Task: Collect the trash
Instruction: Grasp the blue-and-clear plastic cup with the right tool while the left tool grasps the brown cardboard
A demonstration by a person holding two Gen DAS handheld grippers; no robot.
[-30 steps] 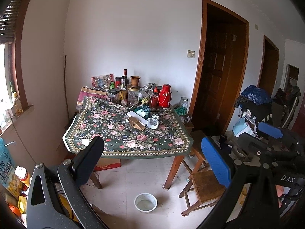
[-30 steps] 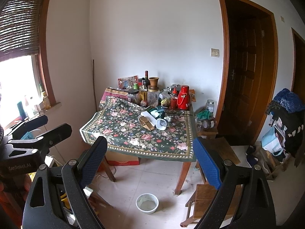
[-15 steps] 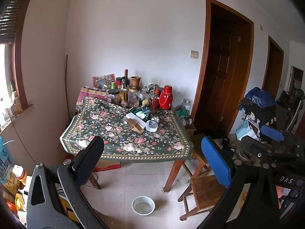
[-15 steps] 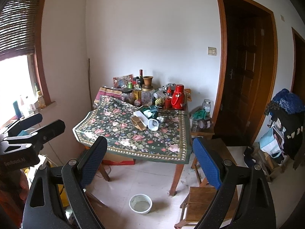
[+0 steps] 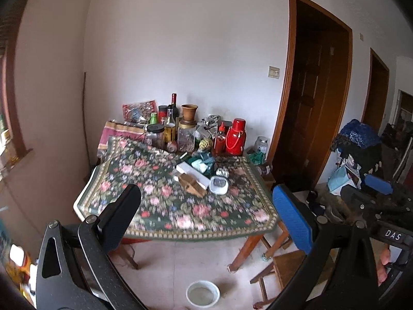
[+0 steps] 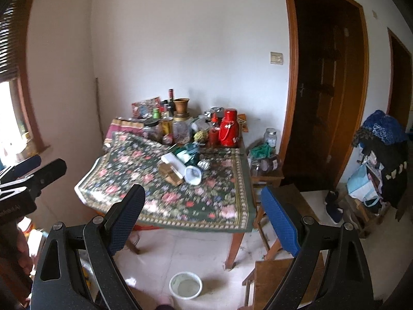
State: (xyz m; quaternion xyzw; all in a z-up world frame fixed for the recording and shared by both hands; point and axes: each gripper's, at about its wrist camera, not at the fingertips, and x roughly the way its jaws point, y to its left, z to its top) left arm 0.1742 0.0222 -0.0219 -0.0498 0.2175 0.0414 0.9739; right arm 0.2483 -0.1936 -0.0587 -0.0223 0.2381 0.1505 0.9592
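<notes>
A table with a floral cloth (image 5: 165, 206) (image 6: 160, 193) stands ahead by the wall. On its middle lie a white box (image 5: 192, 171) (image 6: 174, 164), a brown cardboard piece (image 5: 192, 184) (image 6: 170, 174), a white plastic container (image 5: 219, 184) (image 6: 193, 174), green packets (image 5: 202, 161) and a crumpled foil ball (image 5: 222, 172). My left gripper (image 5: 206, 214) is open and empty, well short of the table. My right gripper (image 6: 204, 211) is open and empty too; it also shows at the right of the left wrist view (image 5: 379, 188).
Bottles, jars, a red thermos (image 5: 235, 137) (image 6: 228, 128) and a clay pot crowd the table's back edge. A white bowl (image 5: 202, 293) (image 6: 185, 285) sits on the floor. Wooden stools (image 5: 281, 266) (image 6: 278, 276) stand at the right. Dark doorways and a clothes pile (image 6: 382, 139) lie right.
Both grippers have moved closer to the table, which now looks larger and blurred. Both stay open and empty.
</notes>
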